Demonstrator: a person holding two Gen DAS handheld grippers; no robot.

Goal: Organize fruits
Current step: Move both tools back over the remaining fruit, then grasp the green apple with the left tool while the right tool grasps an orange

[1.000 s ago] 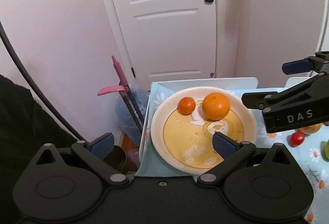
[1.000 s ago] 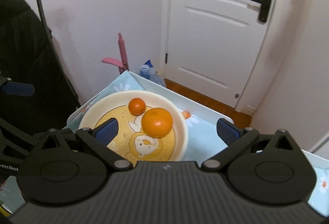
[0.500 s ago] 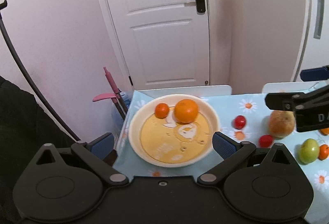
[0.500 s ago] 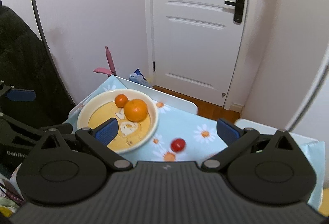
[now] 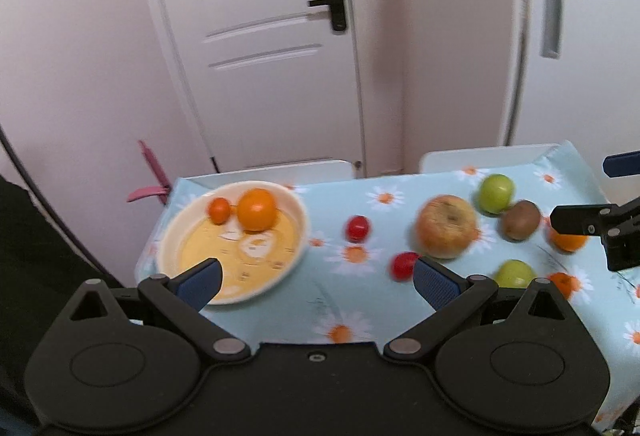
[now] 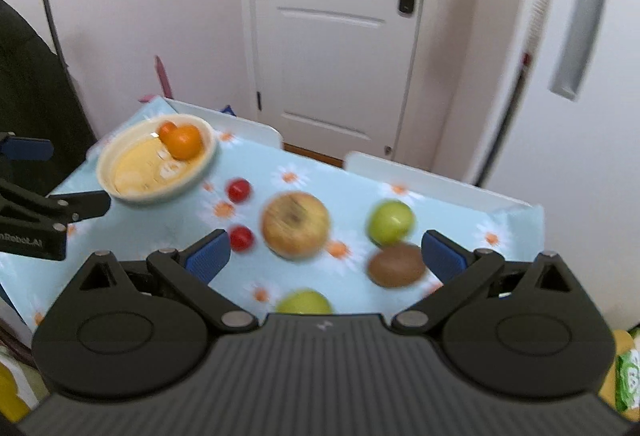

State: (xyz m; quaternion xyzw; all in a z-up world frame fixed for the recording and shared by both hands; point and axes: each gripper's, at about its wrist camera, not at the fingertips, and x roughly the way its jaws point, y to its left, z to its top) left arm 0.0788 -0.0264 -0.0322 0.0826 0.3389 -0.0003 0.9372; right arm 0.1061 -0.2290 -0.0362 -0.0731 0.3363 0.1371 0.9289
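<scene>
Both hand-held grippers, left [image 5: 316, 278] and right [image 6: 325, 254], gape empty | bowl [image 5: 298, 212] holds two oranges | risk: round tomato [image 5: 357, 228] rolls off worktop [image 5: 280, 300] if nudged

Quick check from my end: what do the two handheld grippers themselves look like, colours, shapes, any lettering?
Both are matte black with round pivot housings, silver screws and blue finger pads. The left gripper has a smooth body; the right gripper has a ribbed top. White lettering, partly cut off, marks the left one's side.
</scene>
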